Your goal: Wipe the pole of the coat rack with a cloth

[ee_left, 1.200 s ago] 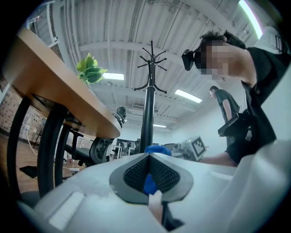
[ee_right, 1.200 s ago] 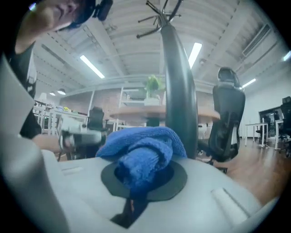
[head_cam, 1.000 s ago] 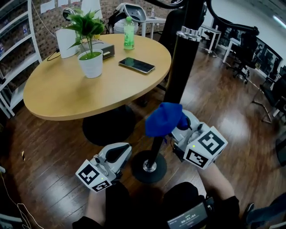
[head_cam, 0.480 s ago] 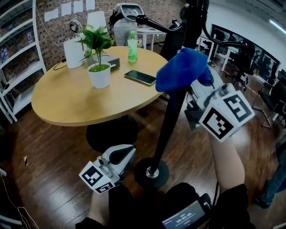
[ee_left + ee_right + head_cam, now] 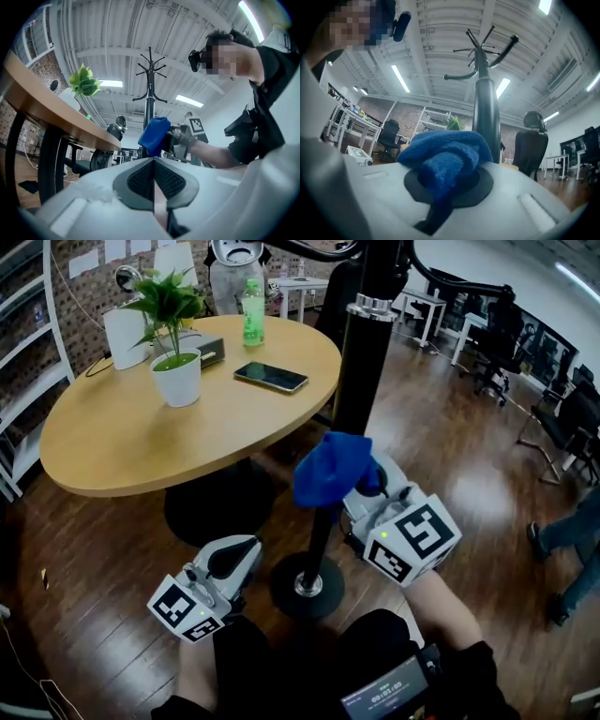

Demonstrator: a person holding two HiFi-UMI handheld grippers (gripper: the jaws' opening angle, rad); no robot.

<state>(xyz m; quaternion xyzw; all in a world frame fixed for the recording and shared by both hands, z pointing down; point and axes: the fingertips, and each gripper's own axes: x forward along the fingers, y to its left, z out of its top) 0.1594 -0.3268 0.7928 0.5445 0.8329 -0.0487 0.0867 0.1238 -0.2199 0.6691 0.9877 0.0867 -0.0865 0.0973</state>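
Beside the round wooden table [image 5: 112,446], the crumpled blue terry cloth [image 5: 336,470] lay against the lower part of the black metal pole [image 5: 361,381] of the coat rack, below the silver collar [image 5: 367,307] and above the round black base [image 5: 307,585]. The right gripper [image 5: 361,488] had its jaws clamped on this cloth, which bulged out over them and hid their tips. The left gripper [image 5: 153,183] hung low near the base, well apart from the cloth, with its jaws pressed together on nothing. I judged that the wiping was under way, because the cloth was already on the pole. The pictures showed no mark to tell which stretch was clean. The long stretch up to the collar, the part above it and the short piece down to the base all seemed possible to be left. By count there was one coat rack with one pole, one cloth, two grippers and one table. On the table stood one green plant in a white pot [image 5: 176,371] and one green plastic bottle [image 5: 250,313], and one dark phone [image 5: 271,377] lay flat.
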